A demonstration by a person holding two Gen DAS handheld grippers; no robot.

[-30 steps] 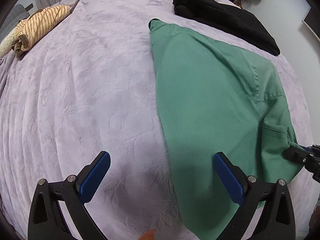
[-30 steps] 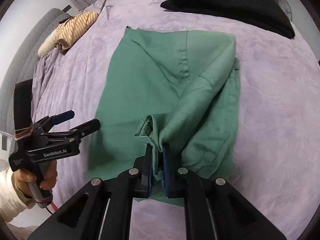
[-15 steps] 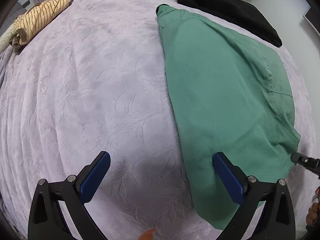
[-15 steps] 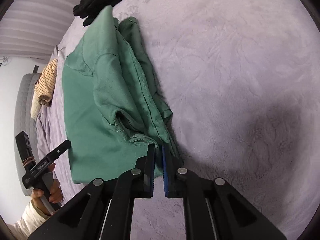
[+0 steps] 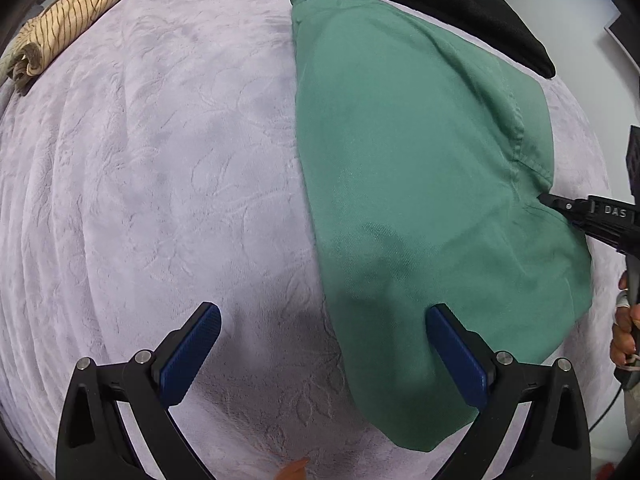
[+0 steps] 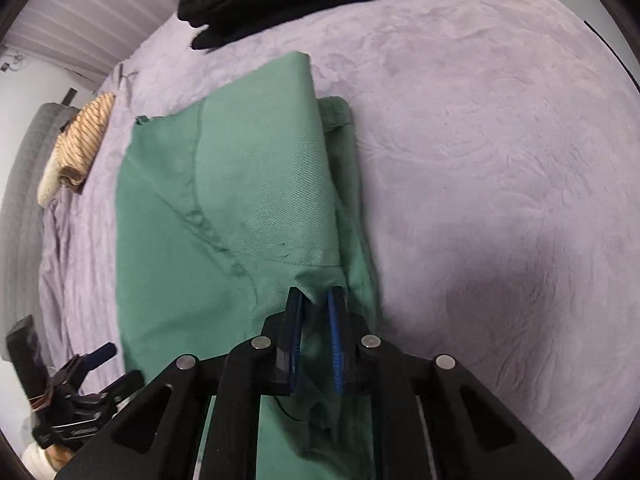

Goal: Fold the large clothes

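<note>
Right gripper pinching folded green cotton garment, lettered "DAS"; left gripper spread wide, empty, above lilac plush bedspread.

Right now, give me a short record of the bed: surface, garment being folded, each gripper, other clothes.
surface: lilac bedspread
garment: green garment, partly folded, one flap laid over its body
right gripper: pinching green fabric
left gripper: open, empty, one finger above the garment's edge
other clothes: black garment beyond the green one; striped garment at far left
</note>
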